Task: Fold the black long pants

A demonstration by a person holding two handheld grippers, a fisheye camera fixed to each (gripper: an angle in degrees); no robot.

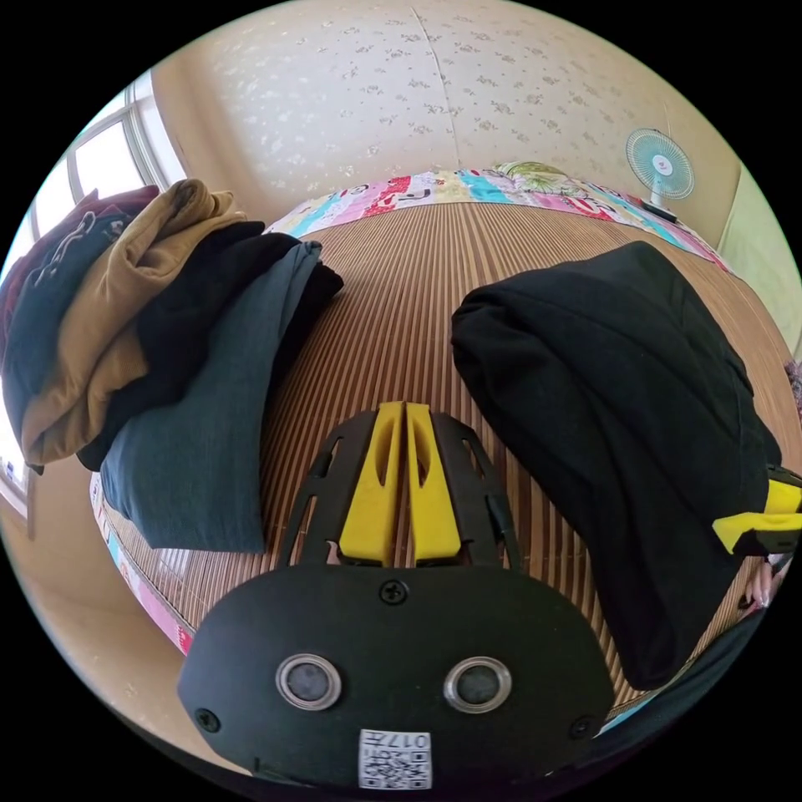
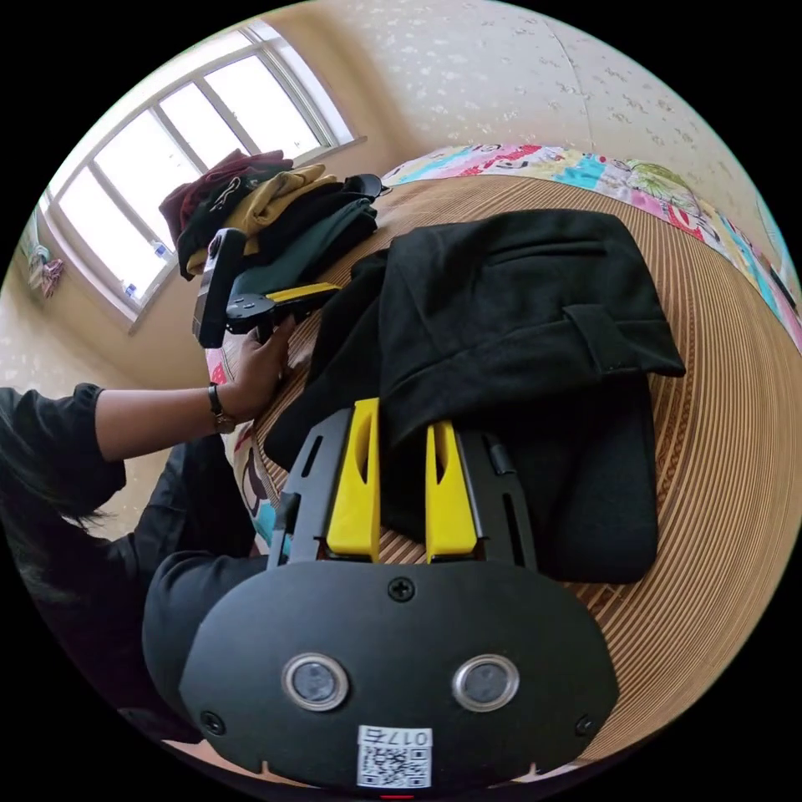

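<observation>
Black pants lie folded on the striped mat, right gripper pinching their near edge, left gripper closed empty beside them; a loose pinch could let the layers slide and the fold spill open.

The left hand-held gripper has its 2 yellow jaws pressed together, gripping nothing. The right hand-held gripper has its jaws apart with black cloth between them. A hand holds the left one.
</observation>
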